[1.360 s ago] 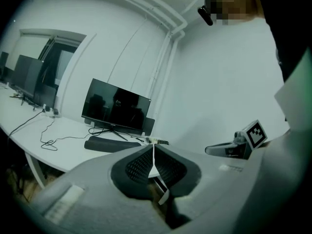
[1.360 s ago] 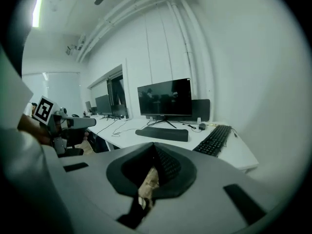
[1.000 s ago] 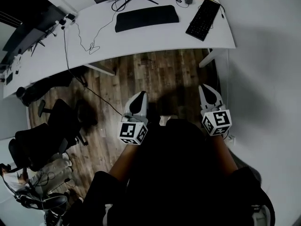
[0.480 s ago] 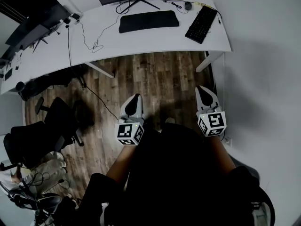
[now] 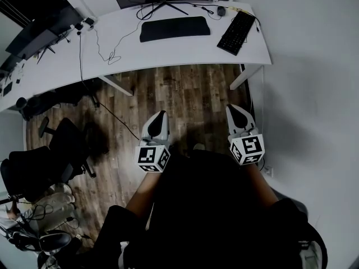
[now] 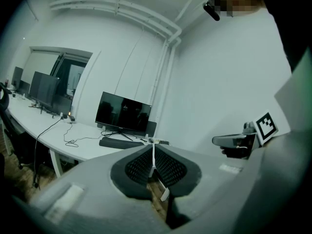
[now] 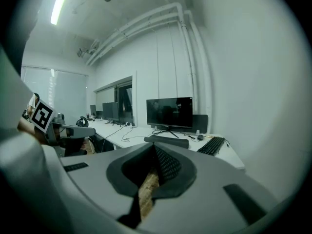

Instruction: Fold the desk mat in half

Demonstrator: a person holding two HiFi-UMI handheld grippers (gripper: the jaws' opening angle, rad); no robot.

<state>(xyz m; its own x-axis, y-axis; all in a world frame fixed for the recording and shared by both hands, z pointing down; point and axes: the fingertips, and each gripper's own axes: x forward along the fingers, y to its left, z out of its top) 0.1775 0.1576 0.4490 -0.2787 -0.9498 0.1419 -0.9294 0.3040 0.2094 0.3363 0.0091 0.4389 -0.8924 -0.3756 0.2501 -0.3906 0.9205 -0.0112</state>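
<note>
Head view first: find the mat point(image 5: 174, 28) as a long dark strip on the white table point(image 5: 185, 52), well apart from both tongs, with a keyboard point(image 5: 238, 32) to its right and a loose cable point(image 5: 109, 52) to its left. Cannot tell from here whether spread single or already doubled over; fits either, so better to judge by edge thickness from nearer than to assume. See the left tongs point(image 5: 160, 116) and right tongs point(image 5: 234, 110) held out side by side over the wood floor point(image 5: 190, 88), both pressed together and pinching nothing. In any approach, keep clear of keyboard, mouse point(image 5: 221, 10) and cable, all likely to drag with a shifting mat. Note office chairs point(image 5: 50, 150) at lower left and a plain wall point(image 5: 314, 94) at right. Left gripper view next: look along the closed left tongs point(image 6: 153, 162) to the mat point(image 6: 119, 143), low and flat below a dark monitor point(image 6: 123, 113), with the right tongs point(image 6: 217, 141) alongside at the right. Right gripper view last: again closed tongs point(image 7: 156, 165) with nothing between; see the mat point(image 7: 165, 141) looking rather thick and rounded at its near edge, keyboard point(image 7: 214, 145) just beside it, more screens down the long table, pipes point(image 7: 146, 21) and a strip light point(image 7: 61, 4) overhead.
</note>
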